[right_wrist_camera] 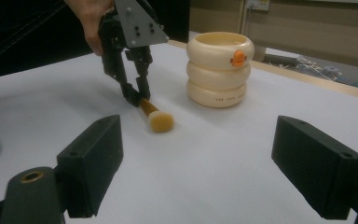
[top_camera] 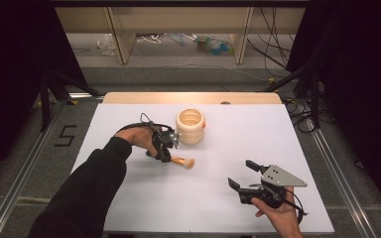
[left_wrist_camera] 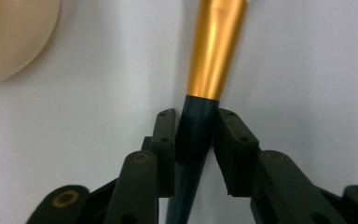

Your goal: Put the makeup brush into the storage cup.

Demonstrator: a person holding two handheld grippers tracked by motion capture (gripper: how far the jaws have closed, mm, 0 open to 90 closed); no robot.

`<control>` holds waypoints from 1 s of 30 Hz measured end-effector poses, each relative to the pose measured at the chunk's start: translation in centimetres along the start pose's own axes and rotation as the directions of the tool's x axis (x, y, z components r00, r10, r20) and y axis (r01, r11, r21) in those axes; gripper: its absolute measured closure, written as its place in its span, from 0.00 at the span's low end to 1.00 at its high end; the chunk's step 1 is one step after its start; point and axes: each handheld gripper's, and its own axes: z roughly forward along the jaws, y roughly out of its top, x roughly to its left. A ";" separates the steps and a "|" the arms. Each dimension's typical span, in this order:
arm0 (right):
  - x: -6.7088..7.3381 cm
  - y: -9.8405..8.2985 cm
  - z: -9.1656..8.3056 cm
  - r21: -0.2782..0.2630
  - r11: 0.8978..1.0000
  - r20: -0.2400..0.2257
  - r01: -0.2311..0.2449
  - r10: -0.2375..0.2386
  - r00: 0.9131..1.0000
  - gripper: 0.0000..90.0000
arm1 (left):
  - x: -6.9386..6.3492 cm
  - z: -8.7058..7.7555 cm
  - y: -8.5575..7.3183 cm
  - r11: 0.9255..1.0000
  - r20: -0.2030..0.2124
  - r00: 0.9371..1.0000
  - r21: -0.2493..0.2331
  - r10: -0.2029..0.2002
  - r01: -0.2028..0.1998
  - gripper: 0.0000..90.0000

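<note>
Jaws of the left gripper (top_camera: 167, 157) are clamped on the dark handle of one makeup brush (top_camera: 182, 161) lying on the white worktop (top_camera: 228, 144), their pads pressing the handle from both sides just below its gold ferrule, as the left gripper view shows. Seen from the high view, the brush rests near the middle of the worktop, its tan bristle head pointing toward 3 o'clock, with the gripper's hand (top_camera: 138, 137) at its 9 o'clock end. One cream holder (top_camera: 190, 126), shaped as three stacked rings and bearing a small orange mark on its top ring, stands upright at about 12 o'clock from the brush, near it but apart. Toward 5 o'clock, well apart from the brush, the right gripper (top_camera: 242, 174) is held low above the worktop's near edge, its two jaws spread wide with nothing between them; a grey three-cornered plate sits on its top. Count on the worktop: one brush, one holder, two grippers, each in one hand. Beyond the worktop's far edge, at 12 o'clock, loose cables (top_camera: 273, 47) lie on the floor.
</note>
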 end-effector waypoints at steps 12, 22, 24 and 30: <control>0.1 0.0 0.2 0.000 1.000 -0.009 -0.003 0.003 1.000 0.19 | -0.1 0.0 0.4 1.000 -0.003 1.000 0.028 -0.002 0.002 0.82; 0.1 -0.1 0.2 0.000 1.000 -0.005 0.001 -0.001 1.000 0.19 | -0.1 0.0 0.6 0.999 -0.001 1.000 0.046 0.014 -0.014 0.83; 0.1 -0.1 0.2 0.000 1.000 -0.007 0.001 -0.001 1.000 0.19 | -0.1 0.0 0.6 0.999 -0.002 1.000 0.045 0.015 -0.015 0.83; 0.1 -0.1 0.2 0.006 1.000 -0.013 -0.002 0.002 1.000 0.19 | -0.1 0.0 0.5 0.999 -0.002 1.000 0.039 0.017 -0.017 0.83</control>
